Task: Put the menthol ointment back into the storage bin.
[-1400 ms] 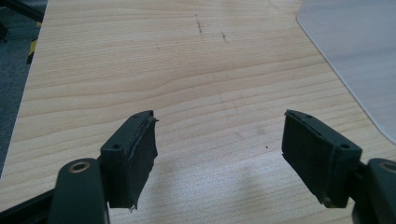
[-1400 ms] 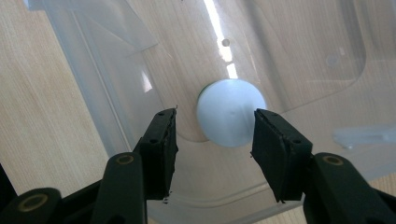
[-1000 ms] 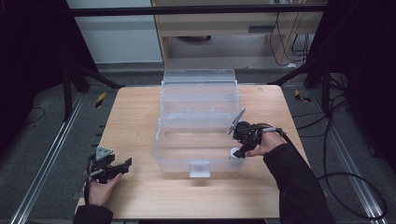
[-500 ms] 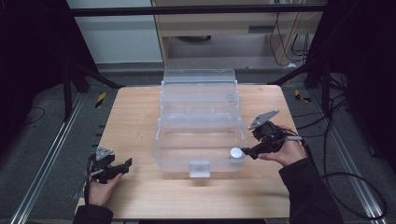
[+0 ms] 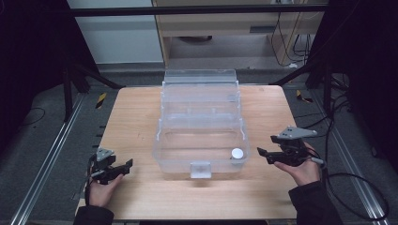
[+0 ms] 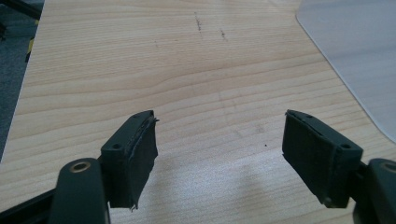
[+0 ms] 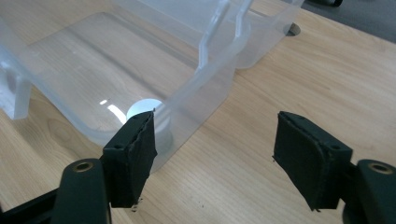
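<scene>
- My right gripper (image 5: 263, 153) sits just off the right-hand wall of the clear plastic bin (image 5: 162, 140), near its front corner. Its jaws stand wide apart, with nothing between them but bare wood.
- My left gripper (image 5: 123, 167) rests low on the table (image 5: 131, 117) near the front left edge, well apart from the bin. Its jaws are spread wide too and hold nothing.
- The small white cap (image 5: 237, 153) lies inside the bin, on its floor in the front right corner, close against the wall nearest my right hand.
- In the right gripper view the cap (image 7: 144, 108) shows through the bin's see-through wall (image 7: 205, 105), just beyond my left pad (image 7: 135, 158).
- As I judge it, the placing is done: the cap is in the bin and both tools are free of it.
- What may be left is small. The bin's stepped upper trays are folded back and stand open, so closing it could remain, though I cannot tell whether that is wanted.
- The cap is round and squat, so it has no real long axis across the table. Its flat face looks upward, which puts its short axis roughly upright.
- The bin's long side runs away from me, from front edge toward the back.
</scene>
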`<state>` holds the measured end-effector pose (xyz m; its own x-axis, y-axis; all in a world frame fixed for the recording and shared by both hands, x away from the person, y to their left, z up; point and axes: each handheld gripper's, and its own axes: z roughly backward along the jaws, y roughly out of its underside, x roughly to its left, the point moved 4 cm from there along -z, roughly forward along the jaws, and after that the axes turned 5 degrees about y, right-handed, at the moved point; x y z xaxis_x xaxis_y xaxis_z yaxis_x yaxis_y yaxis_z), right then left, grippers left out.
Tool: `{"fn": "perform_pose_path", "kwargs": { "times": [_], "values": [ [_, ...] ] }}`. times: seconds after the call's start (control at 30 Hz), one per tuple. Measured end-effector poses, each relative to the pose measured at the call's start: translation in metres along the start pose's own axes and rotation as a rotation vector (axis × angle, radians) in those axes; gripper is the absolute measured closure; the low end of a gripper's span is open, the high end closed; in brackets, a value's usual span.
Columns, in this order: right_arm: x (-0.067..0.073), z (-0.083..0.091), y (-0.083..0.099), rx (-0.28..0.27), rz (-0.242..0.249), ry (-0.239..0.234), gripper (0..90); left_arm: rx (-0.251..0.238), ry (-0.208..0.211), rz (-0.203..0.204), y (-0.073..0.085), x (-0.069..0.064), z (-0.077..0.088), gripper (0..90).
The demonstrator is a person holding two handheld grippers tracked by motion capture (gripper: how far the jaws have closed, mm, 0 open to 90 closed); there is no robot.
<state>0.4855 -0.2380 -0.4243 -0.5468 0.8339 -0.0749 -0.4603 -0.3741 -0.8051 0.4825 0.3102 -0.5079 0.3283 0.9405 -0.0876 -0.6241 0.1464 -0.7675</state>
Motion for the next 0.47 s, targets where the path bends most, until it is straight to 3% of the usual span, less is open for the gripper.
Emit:
{"fn": "perform_pose_path", "kwargs": {
  "times": [0.13, 0.47],
  "values": [
    [-0.008, -0.004, 0.019, -0.013, -0.041, 0.009, 35.2, -0.002, 0.003, 0.000, 0.000, 0.000, 0.000, 28.5],
    [-0.027, -0.017, 0.061, 0.033, -0.116, 0.064, 35.9, 0.004, 0.008, 0.000, 0.001, 0.003, 0.000, 37.1]
  ]
}}
